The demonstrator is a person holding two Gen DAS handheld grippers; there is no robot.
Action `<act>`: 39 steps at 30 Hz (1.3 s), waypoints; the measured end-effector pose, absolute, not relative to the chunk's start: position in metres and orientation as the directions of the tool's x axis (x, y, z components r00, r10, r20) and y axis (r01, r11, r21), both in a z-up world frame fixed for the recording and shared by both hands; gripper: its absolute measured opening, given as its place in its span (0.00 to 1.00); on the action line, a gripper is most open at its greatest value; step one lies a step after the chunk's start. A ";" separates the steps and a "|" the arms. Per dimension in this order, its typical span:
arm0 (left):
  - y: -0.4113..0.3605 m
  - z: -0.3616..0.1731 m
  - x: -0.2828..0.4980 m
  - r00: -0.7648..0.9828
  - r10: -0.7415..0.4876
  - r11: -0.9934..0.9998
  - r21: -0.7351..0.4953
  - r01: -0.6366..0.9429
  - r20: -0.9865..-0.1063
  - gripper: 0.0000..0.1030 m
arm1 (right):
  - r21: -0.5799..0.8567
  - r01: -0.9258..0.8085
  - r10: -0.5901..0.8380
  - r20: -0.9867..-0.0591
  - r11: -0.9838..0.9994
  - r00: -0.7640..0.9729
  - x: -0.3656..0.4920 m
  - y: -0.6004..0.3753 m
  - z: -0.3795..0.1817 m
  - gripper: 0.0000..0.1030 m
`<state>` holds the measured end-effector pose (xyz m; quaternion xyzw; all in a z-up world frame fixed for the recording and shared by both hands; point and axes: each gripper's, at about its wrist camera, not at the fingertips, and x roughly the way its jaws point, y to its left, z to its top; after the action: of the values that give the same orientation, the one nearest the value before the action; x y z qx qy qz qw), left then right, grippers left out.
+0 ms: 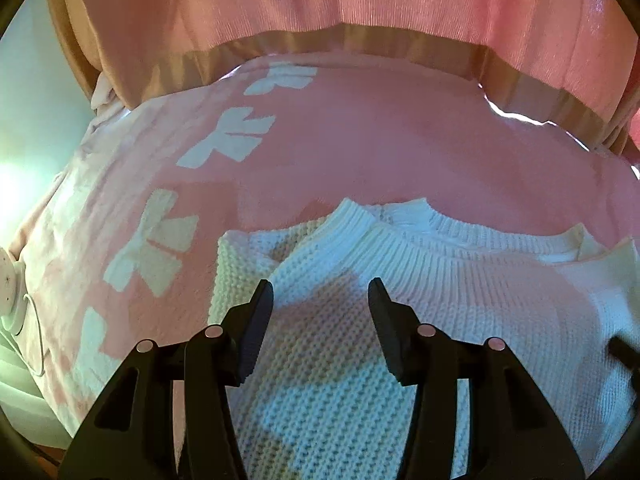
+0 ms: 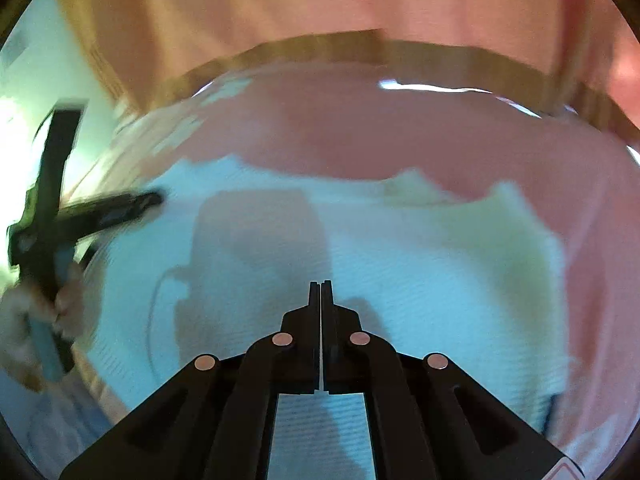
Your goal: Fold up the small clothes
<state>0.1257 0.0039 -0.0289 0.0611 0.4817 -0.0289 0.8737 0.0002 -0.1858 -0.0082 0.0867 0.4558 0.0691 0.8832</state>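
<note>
The left wrist view is sharp: one white chunky-knit sweater (image 1: 360, 300) with a ribbed collar lies in the lower centre on a pink blanket with white bow shapes (image 1: 152, 248), four bows visible. The left gripper (image 1: 320, 300) hangs partly open over the knit, gripping nothing. The blurred right wrist view alone shows the right gripper (image 2: 321, 292) fully closed and empty above the sweater, with a hand (image 2: 24, 312) at the left edge.

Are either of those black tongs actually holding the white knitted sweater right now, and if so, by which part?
No, nothing is held. The left tongs stand open above the white sweater, nothing pinched between them. The right tongs are shut on themselves, with no fabric caught.
</note>
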 end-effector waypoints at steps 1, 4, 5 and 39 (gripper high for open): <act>0.004 -0.028 0.125 0.536 0.010 0.991 0.081 0.111 -0.844 0.47 | 0.215 -0.078 0.221 -0.792 0.973 0.569 0.000 -0.175 -0.007 0.00; 0.003 -0.030 0.124 0.532 0.014 0.989 0.089 0.115 -0.846 0.47 | 0.144 -0.133 0.193 -0.828 0.981 0.527 0.014 -0.148 -0.024 0.00; 0.002 -0.031 0.123 0.531 0.016 0.989 0.092 0.117 -0.847 0.47 | 0.128 -0.131 0.178 -0.830 0.983 0.528 0.016 -0.143 -0.027 0.00; 0.039 0.039 0.077 0.375 -0.640 0.756 -0.637 0.152 -0.671 0.23 | 0.241 -0.108 0.261 -0.818 0.965 0.513 0.016 -0.131 -0.032 0.00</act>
<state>0.0774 0.0386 0.0389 -0.2441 0.5002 -0.2497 0.7924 0.0157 -0.1309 -0.0325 0.0797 0.4819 0.1064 0.8661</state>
